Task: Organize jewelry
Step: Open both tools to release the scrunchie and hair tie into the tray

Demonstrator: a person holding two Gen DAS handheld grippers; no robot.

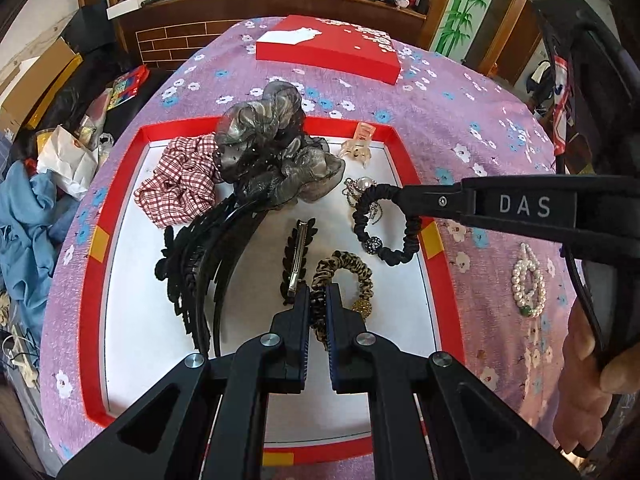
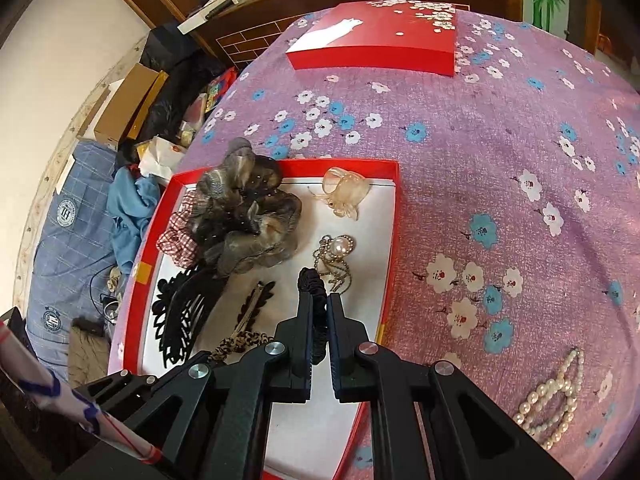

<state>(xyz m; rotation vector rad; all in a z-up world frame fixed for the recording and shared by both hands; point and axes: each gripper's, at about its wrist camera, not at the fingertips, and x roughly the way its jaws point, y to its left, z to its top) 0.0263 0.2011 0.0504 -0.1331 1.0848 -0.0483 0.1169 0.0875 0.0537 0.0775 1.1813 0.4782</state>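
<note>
Your left gripper (image 1: 318, 294) pinches the leopard scrunchie (image 1: 352, 270) near the red tray's (image 1: 90, 280) near edge; your right gripper (image 2: 319, 303) pinches the black scrunchie (image 1: 400, 236) over its right edge

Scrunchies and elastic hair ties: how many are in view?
4: checked scrunchie and grey organza one in the tray, leopard tie in left gripper, black tie in right gripper. More may be hidden.

My left tool (image 1: 318, 300) is matte black with blue ribbed pads and round silver screws at its pivots. My right tool (image 1: 404, 192) is black too, its arm lettered "DAS" in white.
</note>
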